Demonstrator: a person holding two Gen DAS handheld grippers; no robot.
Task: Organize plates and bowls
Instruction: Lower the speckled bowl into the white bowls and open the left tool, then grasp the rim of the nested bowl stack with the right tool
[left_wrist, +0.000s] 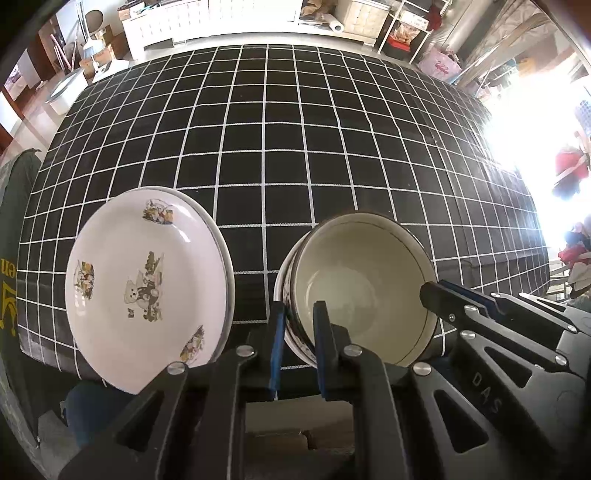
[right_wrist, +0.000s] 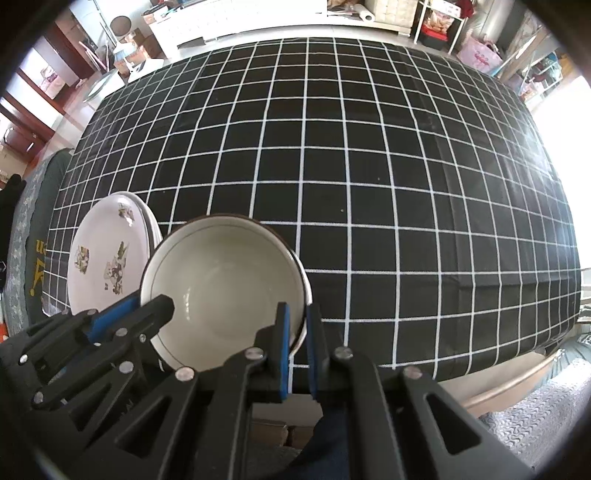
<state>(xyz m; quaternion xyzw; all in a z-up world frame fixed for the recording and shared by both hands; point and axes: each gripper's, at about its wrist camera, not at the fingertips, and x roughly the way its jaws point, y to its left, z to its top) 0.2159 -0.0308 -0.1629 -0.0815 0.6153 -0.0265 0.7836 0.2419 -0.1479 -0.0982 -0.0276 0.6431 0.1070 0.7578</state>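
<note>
A stack of cream bowls (left_wrist: 364, 288) with a dark rim sits near the table's front edge; it also shows in the right wrist view (right_wrist: 225, 284). My left gripper (left_wrist: 299, 347) is shut on the stack's left rim. My right gripper (right_wrist: 298, 349) is shut on the top bowl's right rim; its fingers (left_wrist: 454, 299) show at the bowl's right in the left wrist view. A stack of white plates (left_wrist: 147, 291) with bear pictures lies to the left of the bowls, also in the right wrist view (right_wrist: 107, 266).
A black tablecloth with a white grid (left_wrist: 295, 147) covers the table. White cabinets (left_wrist: 221, 22), shelves and boxes stand beyond the far edge. A dark green cloth with yellow letters (left_wrist: 11, 266) hangs at the left.
</note>
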